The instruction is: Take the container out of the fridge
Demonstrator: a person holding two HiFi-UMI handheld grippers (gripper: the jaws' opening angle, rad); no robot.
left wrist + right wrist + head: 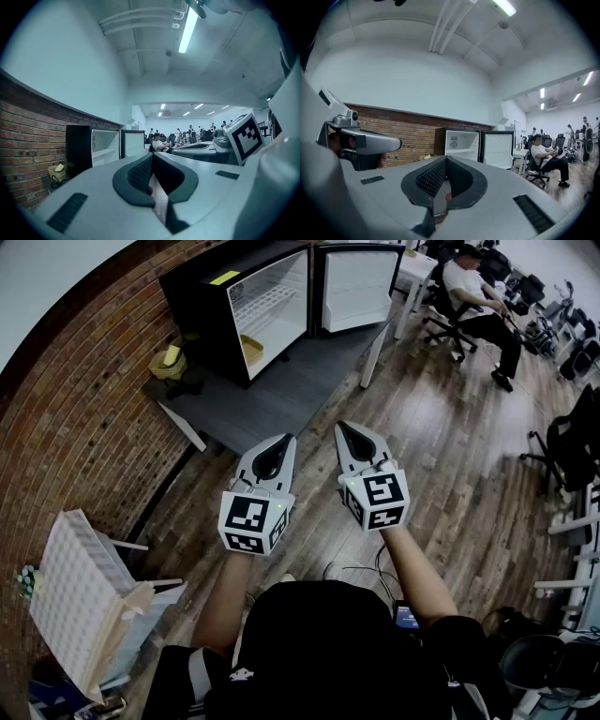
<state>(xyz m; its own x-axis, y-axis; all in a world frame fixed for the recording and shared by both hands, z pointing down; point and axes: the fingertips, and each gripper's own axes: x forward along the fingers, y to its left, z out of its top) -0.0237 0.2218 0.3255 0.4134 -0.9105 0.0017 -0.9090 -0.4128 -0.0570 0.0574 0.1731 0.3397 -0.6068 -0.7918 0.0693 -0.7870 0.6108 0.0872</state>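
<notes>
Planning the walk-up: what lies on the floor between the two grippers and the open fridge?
The head view shows it bare: only wood floor, then the dark mat under the fridge. Nothing stands in the way.

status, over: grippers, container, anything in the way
Left gripper and right gripper shut, empty, short of the fridge. Container low inside it, door open. Nothing seen in the way.

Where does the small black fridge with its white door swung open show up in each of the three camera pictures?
Head view: the small black fridge is at the top centre, with its door open to the right.
Left gripper view: left of the middle, at mid-height.
Right gripper view: about the centre, slightly above mid-height.
Shared landmark: the red brick wall behind the fridge, to its left in every view.
</notes>
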